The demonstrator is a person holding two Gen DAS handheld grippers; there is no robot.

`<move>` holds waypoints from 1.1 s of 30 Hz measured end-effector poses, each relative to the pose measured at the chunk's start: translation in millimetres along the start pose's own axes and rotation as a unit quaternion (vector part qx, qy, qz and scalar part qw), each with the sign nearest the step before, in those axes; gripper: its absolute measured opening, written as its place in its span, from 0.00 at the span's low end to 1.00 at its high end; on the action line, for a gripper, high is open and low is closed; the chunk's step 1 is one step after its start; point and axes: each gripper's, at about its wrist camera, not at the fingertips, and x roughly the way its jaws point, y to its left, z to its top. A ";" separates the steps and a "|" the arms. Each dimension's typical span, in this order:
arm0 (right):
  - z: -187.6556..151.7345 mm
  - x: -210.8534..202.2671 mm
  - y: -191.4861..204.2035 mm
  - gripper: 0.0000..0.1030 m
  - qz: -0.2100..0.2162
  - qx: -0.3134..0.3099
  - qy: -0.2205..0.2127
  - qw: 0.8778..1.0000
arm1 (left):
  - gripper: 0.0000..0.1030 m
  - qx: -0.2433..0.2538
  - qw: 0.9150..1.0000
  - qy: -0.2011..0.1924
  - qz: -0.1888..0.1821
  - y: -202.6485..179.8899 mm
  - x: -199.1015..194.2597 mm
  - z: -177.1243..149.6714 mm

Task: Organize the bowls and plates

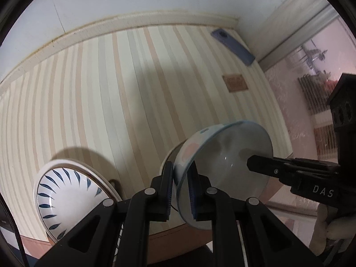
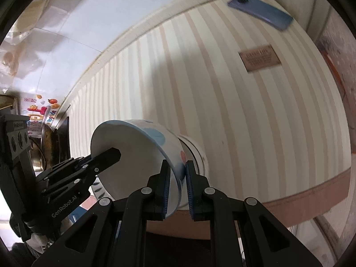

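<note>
Bowl (image 1: 222,166) with pink and blue spots is held up on its side, above the striped surface (image 1: 111,89). In the left wrist view, the left gripper (image 1: 180,191) has its jaws closed on the near rim of the bowl. The right gripper (image 1: 289,171) comes in from the right, and one finger reaches inside the bowl. A white plate (image 1: 69,198) with dark blue leaf marks sits on the surface to the left. A blue phone (image 1: 233,46) lies far back, near the wall.

In the right wrist view, the right gripper (image 2: 176,189) has its jaws closed on the rim of the bowl (image 2: 138,155). The left gripper (image 2: 93,164) comes in from the left and pinches the other side. The phone (image 2: 260,11) lies at the far end of the surface (image 2: 244,122), with a small brown label (image 2: 259,59) nearer.
</note>
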 end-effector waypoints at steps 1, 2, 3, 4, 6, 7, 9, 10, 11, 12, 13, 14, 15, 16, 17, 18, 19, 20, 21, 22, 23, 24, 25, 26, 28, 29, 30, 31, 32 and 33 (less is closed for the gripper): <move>-1.5 2.8 -2.9 0.15 0.000 0.003 0.003 1.000 | 0.10 0.002 1.000 0.004 0.003 -0.5 2.4 -1.3; -2.1 5.4 -4.6 0.15 0.001 0.005 0.006 1.000 | 0.10 0.002 1.000 0.010 0.006 -0.4 6.9 -2.2; -2.1 8.5 -6.4 0.15 0.001 0.007 0.009 1.000 | 0.10 0.002 1.000 0.014 0.007 -0.3 9.4 -3.1; -2.6 11.7 -8.6 0.15 0.001 0.011 0.013 1.000 | 0.11 0.002 1.000 0.019 0.010 0.0 13.3 -3.6; -3.1 17.1 -10.9 0.15 0.000 0.013 0.020 1.000 | 0.11 0.001 1.000 0.024 0.014 -0.3 18.2 -6.3; -3.0 19.7 -11.9 0.15 0.000 0.014 0.021 1.000 | 0.11 0.001 1.000 0.026 0.017 0.2 20.8 -6.6; -2.7 24.2 -12.2 0.15 -0.003 0.012 0.026 1.000 | 0.11 0.000 0.999 0.033 0.022 1.9 26.5 -7.6; -2.8 25.4 -12.6 0.15 -0.003 0.012 0.027 1.000 | 0.10 -0.001 0.999 0.036 0.023 2.4 28.9 -8.0; -2.6 27.0 -12.5 0.15 -0.005 0.010 0.028 1.000 | 0.11 0.000 0.999 0.031 0.025 2.2 28.9 -7.9; -1.9 27.3 -11.7 0.15 -0.006 0.009 0.028 1.000 | 0.11 0.004 0.999 0.030 0.028 1.2 28.1 -8.2; -1.3 27.6 -10.4 0.15 -0.008 0.008 0.028 1.000 | 0.11 0.004 0.999 0.029 0.029 0.4 27.8 -7.4; -0.7 28.6 -9.2 0.15 -0.011 0.007 0.030 0.999 | 0.11 0.003 0.999 0.030 0.030 -0.2 28.9 -5.7; -1.2 29.6 -8.2 0.15 -0.014 0.004 0.030 0.999 | 0.11 0.004 0.999 0.029 0.031 -0.1 28.2 -5.4; 0.2 30.4 -7.3 0.15 -0.017 0.001 0.032 0.999 | 0.11 0.005 0.999 0.029 0.034 -0.1 28.2 -5.3; 2.3 31.3 -6.0 0.15 -0.021 -0.002 0.034 0.999 | 0.10 0.005 0.999 0.028 0.035 0.2 28.5 -5.6; 2.5 32.5 -4.9 0.15 -0.024 -0.004 0.036 0.999 | 0.10 0.006 0.999 0.028 0.036 0.6 28.3 -5.8; 2.8 32.5 -3.3 0.15 -0.030 -0.008 0.035 0.999 | 0.11 0.006 0.999 0.028 0.037 0.2 29.3 -5.7; 3.0 32.6 -2.0 0.15 -0.033 -0.010 0.034 0.999 | 0.11 0.008 0.999 0.026 0.040 -0.3 30.0 -6.6; 2.6 32.6 -0.7 0.16 -0.035 -0.013 0.033 0.999 | 0.10 0.011 0.999 0.026 0.043 -1.1 31.1 -7.0; 2.4 32.5 0.6 0.16 -0.038 -0.014 0.032 0.999 | 0.11 0.013 0.999 0.027 0.045 -1.3 33.0 -7.0; 3.0 32.5 1.1 0.17 -0.040 -0.015 0.031 0.999 | 0.11 0.013 0.998 0.030 0.046 -1.0 34.6 -7.5; 3.6 32.7 1.7 0.18 -0.046 -0.017 0.030 0.998 | 0.11 0.013 0.998 0.031 0.046 0.0 36.2 -8.7; 4.3 32.7 2.2 0.18 -0.050 -0.019 0.028 0.998 | 0.11 0.014 0.998 0.030 0.047 0.7 36.4 -9.2; 3.9 32.8 1.7 0.18 -0.048 -0.016 0.027 0.998 | 0.11 0.016 0.998 0.030 0.049 0.6 36.8 -9.8; 4.5 32.8 1.7 0.18 -0.047 -0.014 0.026 0.998 | 0.11 0.016 0.998 0.030 0.049 0.7 37.2 -10.9; 6.2 33.1 1.3 0.18 -0.047 -0.014 0.026 0.998 | 0.11 0.017 0.998 0.029 0.049 0.7 36.5 -10.4; 6.6 33.1 0.5 0.18 -0.045 -0.012 0.026 0.999 | 0.11 0.019 0.998 0.026 0.051 0.1 34.9 -10.3; 7.2 33.5 -0.7 0.18 -0.044 -0.010 0.026 0.999 | 0.11 0.021 0.998 0.022 0.053 -0.5 32.4 -10.4; 7.1 33.6 -1.3 0.18 -0.045 -0.008 0.026 0.999 | 0.11 0.022 0.998 0.019 0.054 -1.9 30.9 -9.9; 7.2 33.8 -1.8 0.18 -0.047 -0.006 0.027 0.999 | 0.11 0.024 0.998 0.015 0.054 -3.0 26.9 -10.3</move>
